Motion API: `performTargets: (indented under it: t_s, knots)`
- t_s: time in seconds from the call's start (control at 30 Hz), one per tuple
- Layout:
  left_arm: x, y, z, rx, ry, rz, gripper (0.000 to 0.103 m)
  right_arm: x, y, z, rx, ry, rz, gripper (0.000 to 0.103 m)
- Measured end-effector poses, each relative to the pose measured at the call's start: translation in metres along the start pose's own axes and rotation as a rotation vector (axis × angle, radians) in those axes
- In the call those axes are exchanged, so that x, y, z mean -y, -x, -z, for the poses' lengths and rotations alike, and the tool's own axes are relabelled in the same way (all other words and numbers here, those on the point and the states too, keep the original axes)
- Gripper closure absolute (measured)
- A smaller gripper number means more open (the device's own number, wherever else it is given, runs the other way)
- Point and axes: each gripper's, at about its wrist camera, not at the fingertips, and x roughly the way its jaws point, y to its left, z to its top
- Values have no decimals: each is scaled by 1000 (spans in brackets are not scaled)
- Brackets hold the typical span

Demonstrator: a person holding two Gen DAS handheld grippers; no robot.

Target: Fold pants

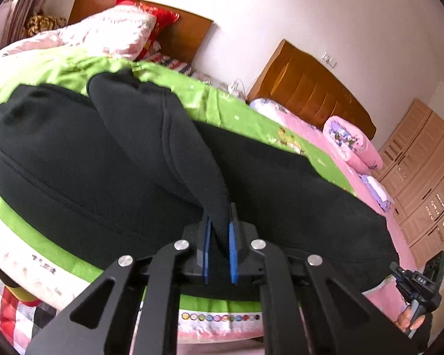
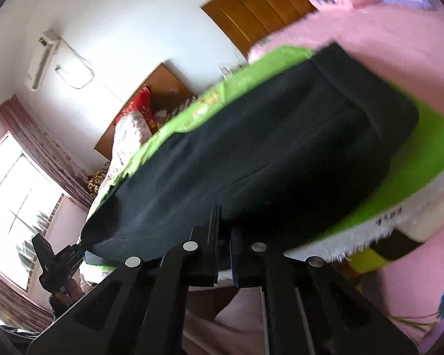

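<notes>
The pants, black, lie spread on a green sheet on the bed, their long axis running across the left wrist view from the left edge toward the lower right. In the right wrist view the same pants slant from the lower left up to the upper right, ending in a squared edge beside pink bedding.

The left hand-held gripper has its 2 blue pads closed on a raised fold of the black cloth, which rises from the pads in a pointed flap toward the upper left.

The right hand-held gripper has its jaws drawn together at the near edge of the pants, with cloth apparently pinched between them; the blur makes the grip hard to confirm.
</notes>
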Motion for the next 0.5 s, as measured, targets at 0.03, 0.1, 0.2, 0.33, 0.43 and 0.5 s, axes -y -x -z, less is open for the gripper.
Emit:
performTargets:
  t_s: [0.03,0.1,0.2,0.33,0.43,0.5]
  knots:
    - [0,2,-2,-2,4,2,94,0,2,-1,1,-1,4,96]
    - [-2,-3,1,-28,1,-16,94,5,-3,2,-24,-8,20,96]
    - [-9,-20,14,-88,-5,-59,94,27,-23,17,-88,-63,58,99]
    - [-11,-16,13,-86,-18,-51,84,25,-16,14,-101,-62,52,90]
    - [-14,-8,8,-51,-11,-37,17,17,-1,12,-104,-36,89,39]
    - [-20,9,4,30,10,-49,10,10,17,9,-20,-22,133,15]
